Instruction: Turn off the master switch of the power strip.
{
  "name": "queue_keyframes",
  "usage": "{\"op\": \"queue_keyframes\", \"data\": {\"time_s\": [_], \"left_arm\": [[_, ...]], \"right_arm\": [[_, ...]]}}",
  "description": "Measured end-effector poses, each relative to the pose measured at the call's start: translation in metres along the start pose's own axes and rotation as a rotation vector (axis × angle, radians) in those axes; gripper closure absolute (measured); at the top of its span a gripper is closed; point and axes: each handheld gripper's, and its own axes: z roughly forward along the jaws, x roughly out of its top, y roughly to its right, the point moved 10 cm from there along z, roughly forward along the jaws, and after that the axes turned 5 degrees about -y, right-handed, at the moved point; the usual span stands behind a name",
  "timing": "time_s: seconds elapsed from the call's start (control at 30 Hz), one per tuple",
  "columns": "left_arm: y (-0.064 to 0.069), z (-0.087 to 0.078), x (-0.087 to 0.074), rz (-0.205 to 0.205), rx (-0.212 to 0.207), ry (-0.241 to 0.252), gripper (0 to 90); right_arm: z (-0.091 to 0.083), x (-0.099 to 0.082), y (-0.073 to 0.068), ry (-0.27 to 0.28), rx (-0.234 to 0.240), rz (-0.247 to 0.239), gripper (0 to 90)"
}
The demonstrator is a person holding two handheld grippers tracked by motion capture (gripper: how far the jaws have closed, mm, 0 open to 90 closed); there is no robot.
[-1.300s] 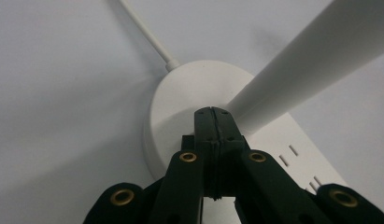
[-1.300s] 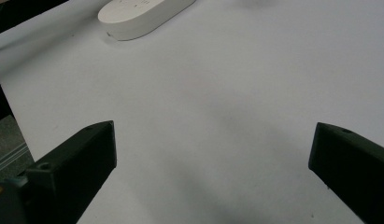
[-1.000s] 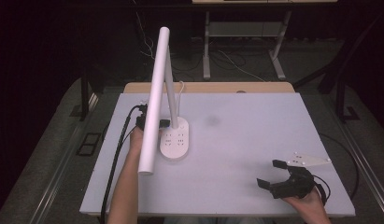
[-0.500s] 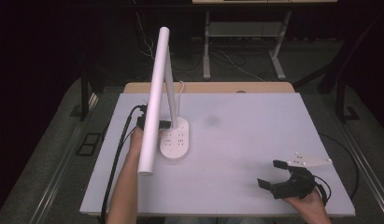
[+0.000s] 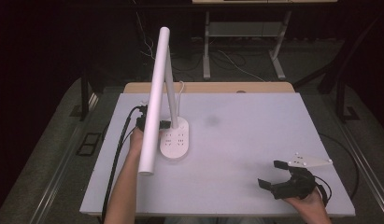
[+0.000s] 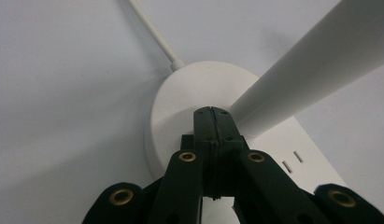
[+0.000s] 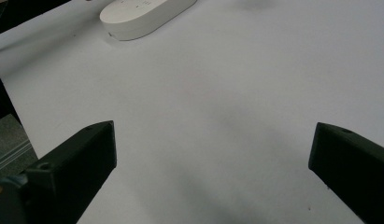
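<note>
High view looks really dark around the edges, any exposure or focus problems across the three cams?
High view: the pale grey table top is evenly lit and the floor around it falls to near black. Left gripper view: sharp shut jaws, with the white oval lamp base softer. Right gripper view: soft shadow on the table between the open jaws, no glare.

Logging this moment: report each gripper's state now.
Left gripper: shut, nothing between its jaws, tips at the lamp base.
Right gripper: open, holding nothing.

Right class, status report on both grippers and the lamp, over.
Left gripper shut, tips at lamp base beside the stem. Right gripper open, low over bare table. Lamp upright, head angled forward. Nothing in the way.
</note>
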Motion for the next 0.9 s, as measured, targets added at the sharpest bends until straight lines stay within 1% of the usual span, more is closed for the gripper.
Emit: {"op": "queue_keyframes", "data": {"time_s": [0.03, 0.07, 0.1, 0.13, 0.17, 0.2, 0.23, 0.4, 0.53, 0.6, 0.67, 0.7, 0.77, 0.8, 0.83, 0.9], "left_arm": [[0.000, 0.000, 0.000, 0.011, 0.002, 0.002, 90.0], [0.001, 0.000, 0.000, 0.013, 0.004, 0.003, 90.0], [0.002, -0.002, 0.001, 0.028, 0.001, 0.013, 90.0], [0.002, -0.001, 0.001, 0.034, 0.009, 0.017, 89.9], [0.003, -0.001, 0.001, 0.058, 0.017, 0.005, 89.9], [0.004, -0.001, 0.001, 0.060, 0.020, 0.006, 89.8], [0.004, -0.001, 0.001, 0.052, 0.025, 0.006, 89.8], [0.005, -0.001, 0.003, 0.069, 0.030, -0.015, 89.6], [0.005, 0.000, 0.004, 0.053, 0.014, -0.005, 88.8], [0.003, -0.001, 0.004, 0.056, 0.007, -0.007, 86.5], [0.004, -0.002, 0.005, 0.038, -0.004, 0.001, 85.9], [0.004, -0.003, 0.005, 0.037, -0.010, 0.007, 86.0], [0.003, -0.005, 0.007, 0.047, -0.014, 0.015, 86.0], [0.004, -0.007, 0.009, 0.039, -0.016, 0.025, 85.9], [0.003, -0.008, 0.010, 0.043, -0.017, 0.032, 86.0], [0.003, -0.012, 0.012, 0.037, -0.016, 0.047, 85.9]], "right_arm": [[0.000, 0.000, 0.000, -0.001, 0.000, 0.001, 0.5], [0.000, 0.000, 0.000, -0.001, 0.000, 0.001, 0.4], [0.000, 0.000, 0.000, -0.001, 0.000, 0.002, 0.5], [0.000, 0.000, 0.000, 0.000, 0.000, 0.001, 0.5], [0.000, 0.000, 0.000, 0.001, -0.001, 0.001, 0.5], [0.000, 0.000, 0.000, 0.002, -0.001, 0.000, 0.4], [0.000, 0.000, 0.000, 0.001, 0.000, 0.002, 0.5], [0.001, 0.000, 0.000, -0.005, 0.002, 0.006, 0.5], [0.000, 0.000, 0.001, -0.002, -0.001, 0.003, 0.5], [0.000, 0.000, 0.001, -0.002, -0.001, 0.005, 0.5], [0.000, -0.001, 0.001, -0.002, -0.001, 0.003, 0.5], [0.000, -0.001, 0.001, -0.001, -0.001, 0.005, 0.4], [0.000, -0.001, 0.001, -0.002, 0.001, 0.010, 0.5], [0.000, -0.001, 0.002, -0.002, 0.001, 0.010, 0.5], [0.000, -0.001, 0.002, -0.002, 0.002, 0.010, 0.5], [0.000, -0.001, 0.002, -0.001, -0.001, 0.008, 0.5]]}}
